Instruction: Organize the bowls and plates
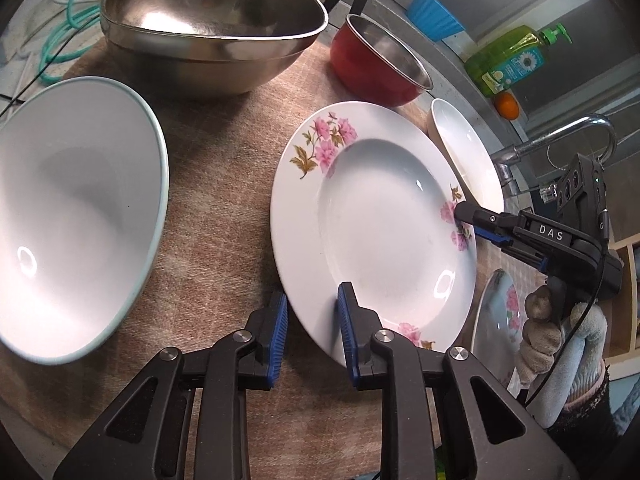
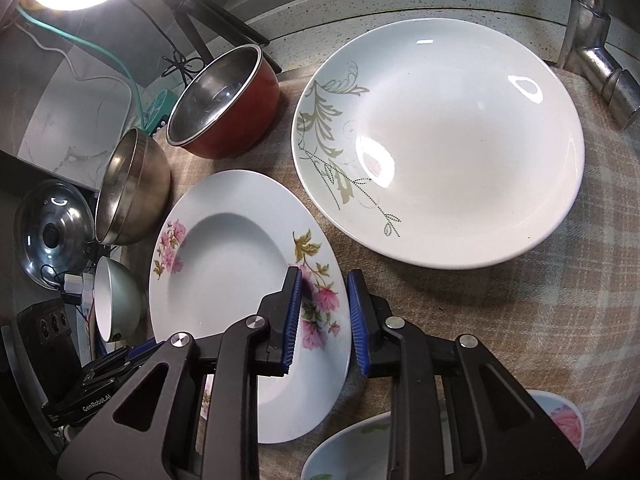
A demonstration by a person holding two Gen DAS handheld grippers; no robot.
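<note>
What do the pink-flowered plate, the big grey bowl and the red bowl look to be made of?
Pink-flowered plate: glazed ceramic or porcelain by the look, glossy white with printed flowers and sharp light glints. Big grey bowl: metal, probably stainless steel, with a brushed sheen and dull reflections. Red bowl: bare shiny metal inside, red coating outside, perhaps enamel or paint.

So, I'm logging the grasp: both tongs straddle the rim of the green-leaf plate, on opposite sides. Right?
Not quite. Both tongs, left and right, straddle the rim of the pink-flower plate, on opposite sides. The green-leaf plate lies untouched beside it, as the right wrist view shows.
</note>
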